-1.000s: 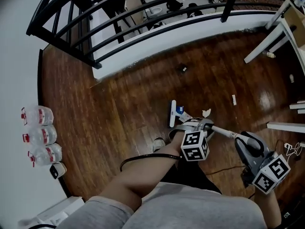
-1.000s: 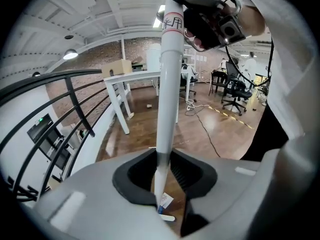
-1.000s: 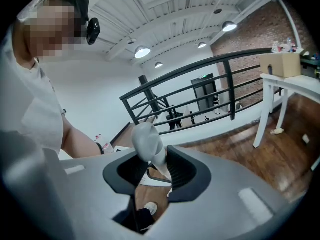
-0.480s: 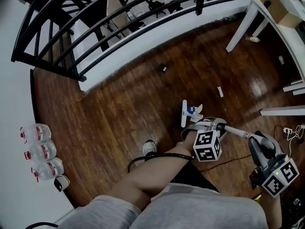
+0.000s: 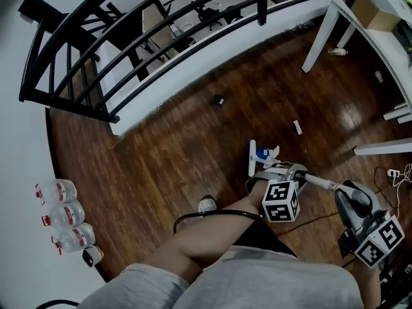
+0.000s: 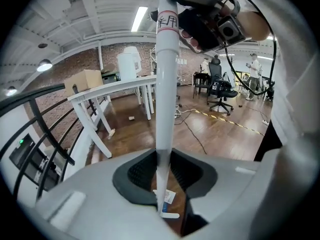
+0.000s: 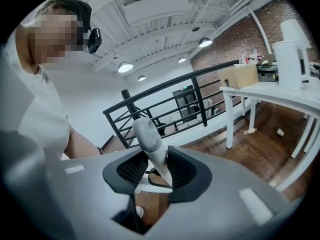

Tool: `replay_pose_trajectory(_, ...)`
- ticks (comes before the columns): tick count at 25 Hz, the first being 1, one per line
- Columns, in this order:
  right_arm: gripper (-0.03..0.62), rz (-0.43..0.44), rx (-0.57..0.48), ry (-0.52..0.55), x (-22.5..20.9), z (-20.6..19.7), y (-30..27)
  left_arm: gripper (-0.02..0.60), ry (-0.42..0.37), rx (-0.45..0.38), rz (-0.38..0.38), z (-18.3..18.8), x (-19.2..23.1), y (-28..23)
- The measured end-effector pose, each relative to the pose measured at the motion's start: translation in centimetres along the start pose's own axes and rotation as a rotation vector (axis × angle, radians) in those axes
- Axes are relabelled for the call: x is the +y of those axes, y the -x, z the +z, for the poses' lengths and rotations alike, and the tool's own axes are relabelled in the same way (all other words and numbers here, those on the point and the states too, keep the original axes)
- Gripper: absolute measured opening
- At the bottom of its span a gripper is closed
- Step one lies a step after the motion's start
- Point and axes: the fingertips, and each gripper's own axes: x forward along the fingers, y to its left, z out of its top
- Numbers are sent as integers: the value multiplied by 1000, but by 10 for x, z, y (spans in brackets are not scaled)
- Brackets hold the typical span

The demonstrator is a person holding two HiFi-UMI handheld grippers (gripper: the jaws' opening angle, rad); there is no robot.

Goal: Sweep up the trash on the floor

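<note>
left gripper [image 5: 281,172] was held low in front of the body, jaws clamped on the white handle [image 6: 165,74]. left forearm [image 5: 212,227] reached forward, bare. right gripper [image 5: 353,198], just beside it, gripped that handle's grey end [image 7: 148,139].

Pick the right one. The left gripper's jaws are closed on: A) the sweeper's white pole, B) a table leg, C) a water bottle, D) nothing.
A: in the left gripper view the white pole runs between the jaws of the left gripper, which pinch it; the right gripper clamps its grey handle.
</note>
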Motion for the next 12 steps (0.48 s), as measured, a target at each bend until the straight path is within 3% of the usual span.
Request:
replay_pose_trajectory(7,135,99,-30,41,41,20,-31,84,-32,46,54,-22,28,42)
replay_pose_trajectory(12,137,130,-70,32,55,42,-83,84,-60,89,73,-58,77,74)
